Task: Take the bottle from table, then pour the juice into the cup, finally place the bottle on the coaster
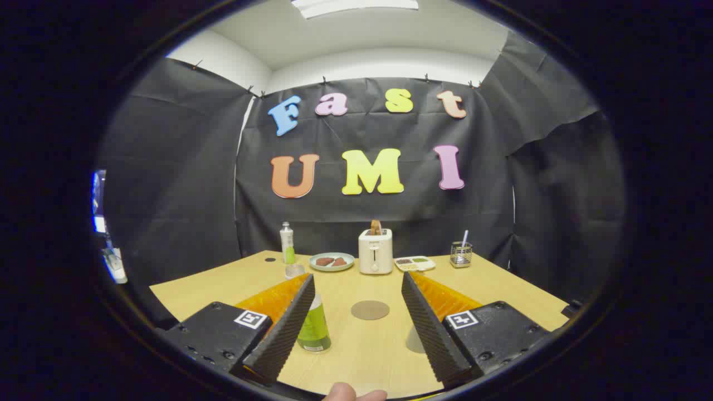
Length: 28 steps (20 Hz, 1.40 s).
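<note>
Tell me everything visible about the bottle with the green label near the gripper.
The bottle stands upright on the wooden table, just inside the left finger of the open gripper, which hides part of it. Its lower body carries a green label; a clear upper part shows above the finger. Whether the finger touches it cannot be told. The round brown coaster lies apart from it, between the fingers.

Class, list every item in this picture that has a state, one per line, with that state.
gripper: open, jaws spread wide, holding nothing.
green bottle: upright on the table, beside the left jaw, not gripped.
far bottle: upright, cap on.
cup: upright, clear; contents cannot be told.
coaster: flat, bare.
toaster: toast sticking up.
plate: holds brown food.
wire holder: upright, a utensil inside.
</note>
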Each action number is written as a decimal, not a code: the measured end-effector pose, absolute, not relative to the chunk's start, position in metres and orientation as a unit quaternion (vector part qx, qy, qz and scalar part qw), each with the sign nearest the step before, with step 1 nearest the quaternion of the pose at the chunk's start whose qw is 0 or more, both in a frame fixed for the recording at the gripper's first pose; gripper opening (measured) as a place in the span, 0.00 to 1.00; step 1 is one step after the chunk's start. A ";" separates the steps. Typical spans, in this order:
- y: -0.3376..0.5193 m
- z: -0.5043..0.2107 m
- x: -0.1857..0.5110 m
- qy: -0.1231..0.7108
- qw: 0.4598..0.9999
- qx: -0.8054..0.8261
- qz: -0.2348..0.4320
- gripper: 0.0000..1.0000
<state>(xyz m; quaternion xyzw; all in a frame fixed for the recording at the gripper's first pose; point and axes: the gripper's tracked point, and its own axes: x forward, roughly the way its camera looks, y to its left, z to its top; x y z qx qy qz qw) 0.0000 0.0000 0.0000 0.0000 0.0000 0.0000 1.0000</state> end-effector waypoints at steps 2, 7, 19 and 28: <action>-0.001 0.002 -0.002 -0.005 1.000 0.008 -0.002 1.00; -0.003 0.005 -0.002 -0.008 1.000 0.010 -0.003 1.00; 0.010 0.002 -0.001 -0.007 1.000 0.005 0.006 1.00; 0.041 -0.018 0.001 0.013 1.000 -0.007 0.013 1.00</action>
